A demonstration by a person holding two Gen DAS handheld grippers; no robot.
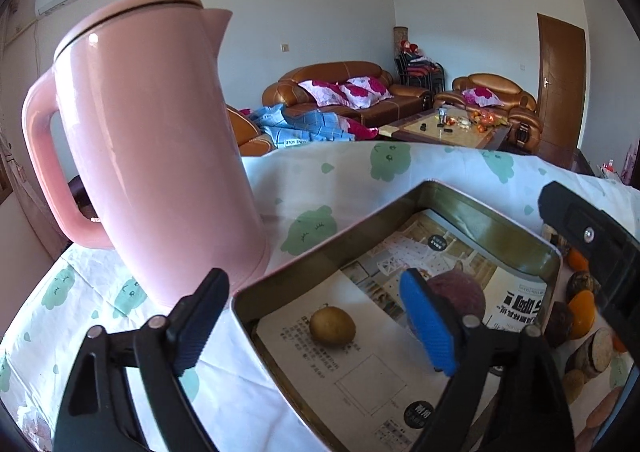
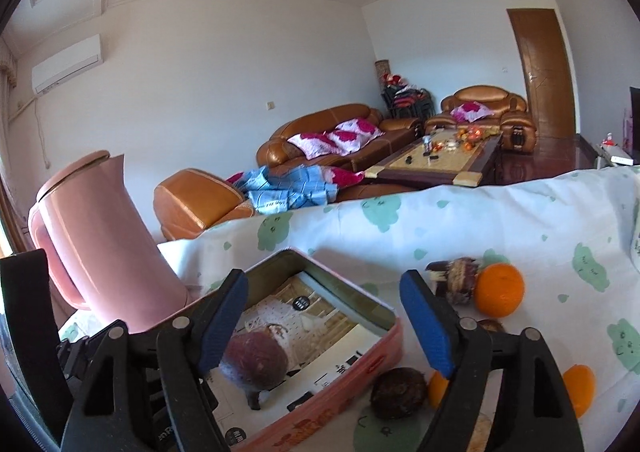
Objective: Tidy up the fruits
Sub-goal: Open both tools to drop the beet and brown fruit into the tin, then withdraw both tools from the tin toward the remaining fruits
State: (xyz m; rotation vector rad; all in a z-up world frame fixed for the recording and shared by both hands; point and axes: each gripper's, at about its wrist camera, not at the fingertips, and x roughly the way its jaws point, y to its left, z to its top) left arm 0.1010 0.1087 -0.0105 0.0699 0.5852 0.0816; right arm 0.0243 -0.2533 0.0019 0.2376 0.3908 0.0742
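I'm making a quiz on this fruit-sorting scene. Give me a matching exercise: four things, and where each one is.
Things:
1. kiwi
2. whole orange
3. pink kettle
4. purple round fruit

Places:
A. on the cloth, outside the tin
B. in the tin, alongside the kiwi
C. standing beside the tin
D. in the tin, on the printed paper, yellowish-brown

Pairs: 1-D, 2-A, 3-C, 4-B

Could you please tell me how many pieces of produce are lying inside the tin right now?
2: a brown kiwi-like fruit toward the tin's kettle side, a purple one toward the other; nothing else shows.
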